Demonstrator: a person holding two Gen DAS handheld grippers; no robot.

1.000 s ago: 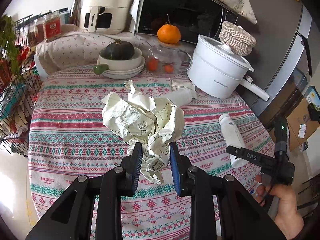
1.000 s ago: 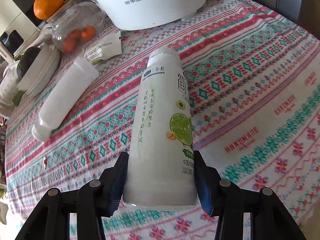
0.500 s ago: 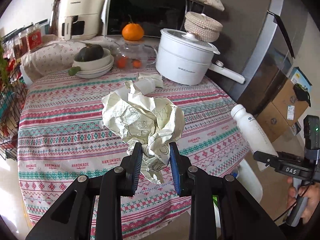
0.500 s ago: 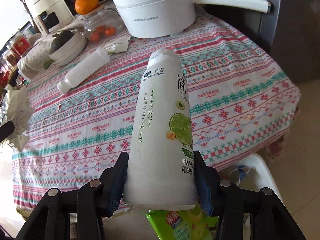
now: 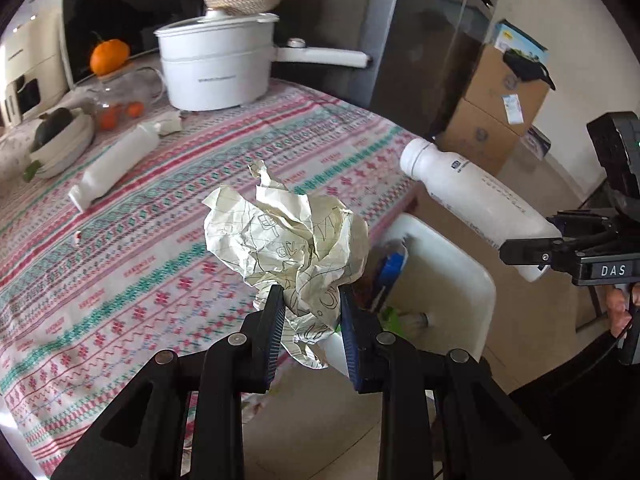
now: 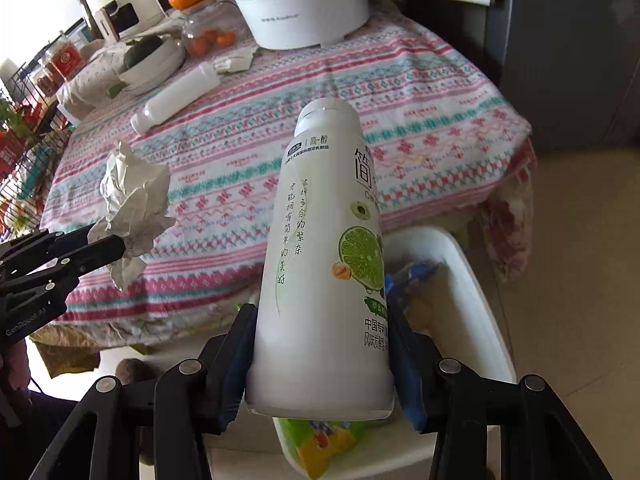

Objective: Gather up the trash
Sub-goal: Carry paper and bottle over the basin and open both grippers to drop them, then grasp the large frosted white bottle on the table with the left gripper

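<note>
Left gripper: jaws narrowed onto the lower end of a crumpled paper ball, pads pressing both sides; the wad bulges up and beyond the fingertips. The paper hangs in the air past the near edge of the table, just left of a white bin on the floor.

Right gripper: jaws about half open and clamped on the base of a white drink bottle, cap end pointing away from the gripper. Bottle tilts over the bin; a green wrapper and a blue packet lie inside the bin beneath it. In the left wrist view the bottle sits right of the paper, apart from it.

Farther: a second white bottle lies on its side on the patterned tablecloth. Beyond it, a folded paper scrap, stacked bowls holding a dark squash, a glass jar, and a white pot with a long handle.
</note>
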